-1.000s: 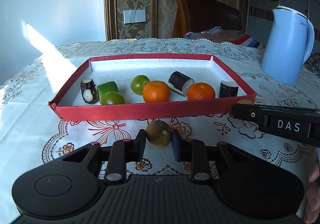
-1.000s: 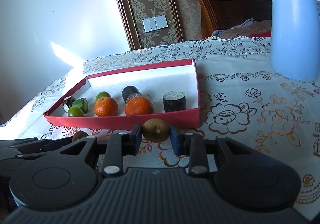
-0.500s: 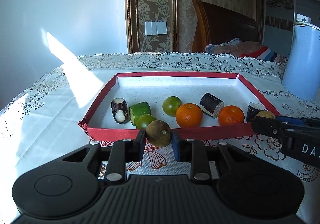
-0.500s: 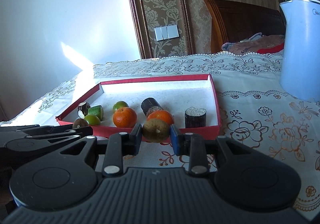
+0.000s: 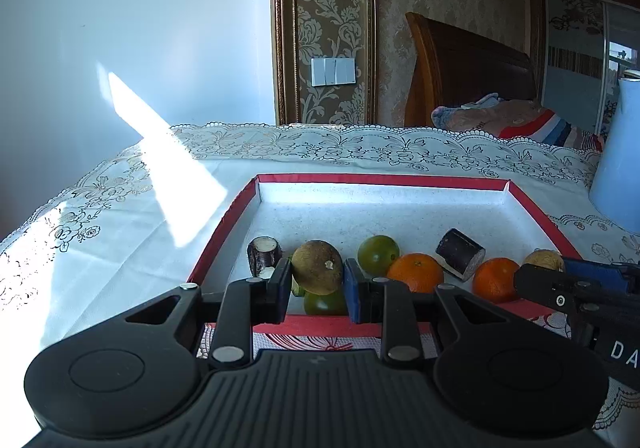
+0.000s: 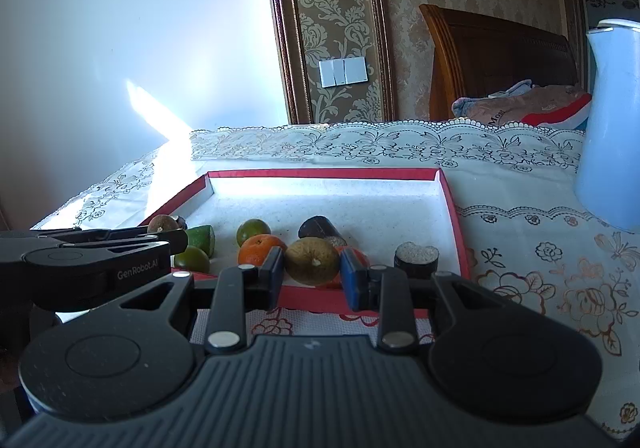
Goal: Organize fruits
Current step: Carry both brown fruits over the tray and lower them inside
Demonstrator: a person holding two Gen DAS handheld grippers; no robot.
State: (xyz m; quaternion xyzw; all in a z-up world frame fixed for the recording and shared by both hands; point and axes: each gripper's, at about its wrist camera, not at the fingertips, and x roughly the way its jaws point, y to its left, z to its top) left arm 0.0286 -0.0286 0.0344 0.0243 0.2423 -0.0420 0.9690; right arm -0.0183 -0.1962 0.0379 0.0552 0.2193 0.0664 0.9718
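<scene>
Most fruit already lies in the red tray (image 5: pixel 532 203), while the left tool (image 5: pixel 316 282) and right tool (image 6: pixel 312 272) each grip a brown fruit low in frame, not yet placed.

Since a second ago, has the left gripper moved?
Yes. The left gripper carried its brown fruit forward, from short of the red tray to over its front wall.

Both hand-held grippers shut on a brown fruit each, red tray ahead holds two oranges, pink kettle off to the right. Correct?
One error: the kettle is light blue, not pink, as the right wrist view shows. The rest holds: the left hand-held gripper and right hand-held gripper each clamp a brown fruit, and the red tray holds two oranges.
</scene>
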